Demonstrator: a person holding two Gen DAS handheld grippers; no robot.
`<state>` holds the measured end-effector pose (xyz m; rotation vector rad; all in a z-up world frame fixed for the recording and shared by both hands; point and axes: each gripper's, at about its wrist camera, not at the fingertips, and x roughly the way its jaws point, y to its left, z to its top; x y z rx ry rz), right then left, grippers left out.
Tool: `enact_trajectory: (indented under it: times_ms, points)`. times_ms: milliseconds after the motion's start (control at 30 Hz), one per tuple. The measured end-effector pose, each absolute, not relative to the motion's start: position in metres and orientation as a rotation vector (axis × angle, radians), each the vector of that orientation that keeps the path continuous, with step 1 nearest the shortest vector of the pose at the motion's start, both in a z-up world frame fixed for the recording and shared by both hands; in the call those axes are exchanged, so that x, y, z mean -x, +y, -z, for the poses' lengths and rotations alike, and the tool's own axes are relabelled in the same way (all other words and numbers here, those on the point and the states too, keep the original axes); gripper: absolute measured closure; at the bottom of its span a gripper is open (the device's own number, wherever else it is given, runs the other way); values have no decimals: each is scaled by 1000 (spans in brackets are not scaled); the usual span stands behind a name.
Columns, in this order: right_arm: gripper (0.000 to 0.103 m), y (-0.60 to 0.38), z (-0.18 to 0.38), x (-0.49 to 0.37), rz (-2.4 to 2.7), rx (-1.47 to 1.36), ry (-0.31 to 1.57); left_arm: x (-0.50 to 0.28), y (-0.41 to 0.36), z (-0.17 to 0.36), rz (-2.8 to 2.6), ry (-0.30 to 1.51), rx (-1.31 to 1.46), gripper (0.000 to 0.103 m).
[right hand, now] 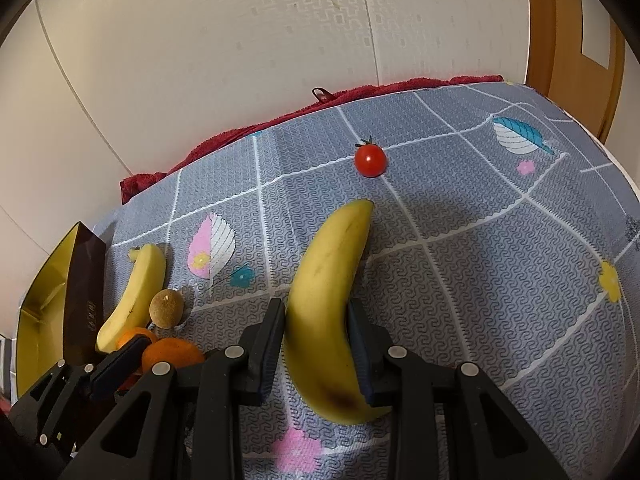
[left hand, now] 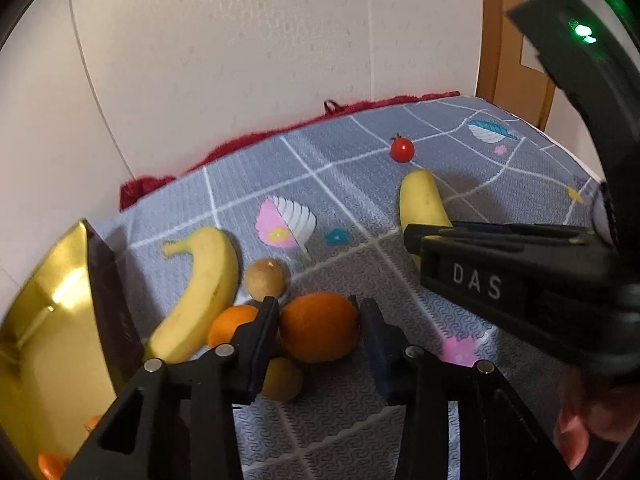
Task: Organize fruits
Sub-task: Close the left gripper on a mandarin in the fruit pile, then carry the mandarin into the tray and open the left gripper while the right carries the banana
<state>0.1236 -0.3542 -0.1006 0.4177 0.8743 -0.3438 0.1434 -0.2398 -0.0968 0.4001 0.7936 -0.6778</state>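
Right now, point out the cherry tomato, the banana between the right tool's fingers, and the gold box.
cherry tomato (right hand: pixel 371 161), right wrist view, middle of its red skin.
banana (right hand: pixel 326 292), right wrist view, mid-body.
gold box (left hand: pixel 44 320), left wrist view, inner wall.

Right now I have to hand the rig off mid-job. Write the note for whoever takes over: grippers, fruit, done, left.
Left gripper: fingers on either side of the large orange, touching it; looks closed on it, not lifted.
Right gripper: fingers closed on the sides of a banana that lies on the mat.
Still on the mat: second banana, small orange, two brown round fruits, cherry tomato far back.
Gold-lined box at left holds something orange in its near corner.
Done: little. Left: nearly all fruit still to be placed, presumably into the box.
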Motion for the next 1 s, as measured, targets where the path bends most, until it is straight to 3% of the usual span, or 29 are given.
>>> enact_trajectory:
  times_ms: [467, 1000]
  points:
    - [71, -355, 100, -124, 330, -422, 866, -148, -222, 100, 666, 841, -259, 62]
    - [72, -337, 83, -118, 292, -324, 792, -118, -147, 51, 682, 678, -136, 61]
